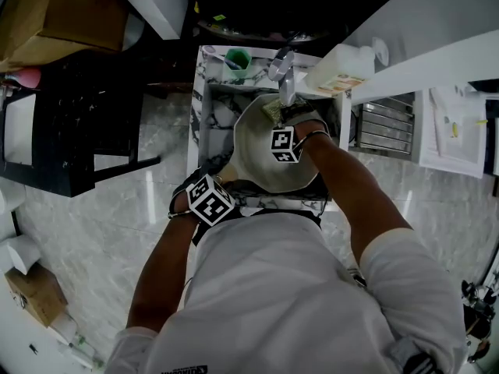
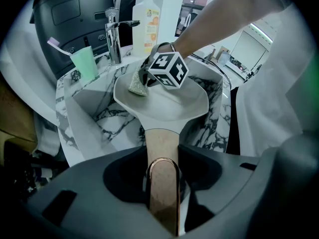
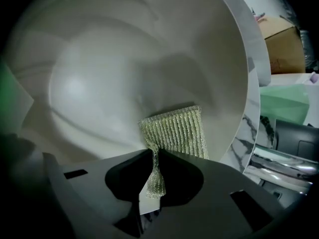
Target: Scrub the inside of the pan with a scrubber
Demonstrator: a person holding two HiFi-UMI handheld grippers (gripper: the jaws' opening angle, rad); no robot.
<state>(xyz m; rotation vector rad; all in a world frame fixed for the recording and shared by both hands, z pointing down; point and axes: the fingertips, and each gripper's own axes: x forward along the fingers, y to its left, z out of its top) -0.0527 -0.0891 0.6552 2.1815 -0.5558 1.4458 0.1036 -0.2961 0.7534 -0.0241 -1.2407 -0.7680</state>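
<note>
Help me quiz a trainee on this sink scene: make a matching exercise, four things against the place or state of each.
Things:
1. scrubber
2. pan handle
3. green cup
4. soap bottle

Places or states:
A. clamped in the left gripper
B. right of the faucet, in the left gripper view
C. pinched by the right gripper, against the inside of the pan
D. left of the faucet, in the left gripper view

Pairs: 1-C, 2-A, 3-D, 4-B

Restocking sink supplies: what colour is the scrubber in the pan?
The scrubber is a pale yellow-green ribbed mesh, clearest in the right gripper view.
</note>
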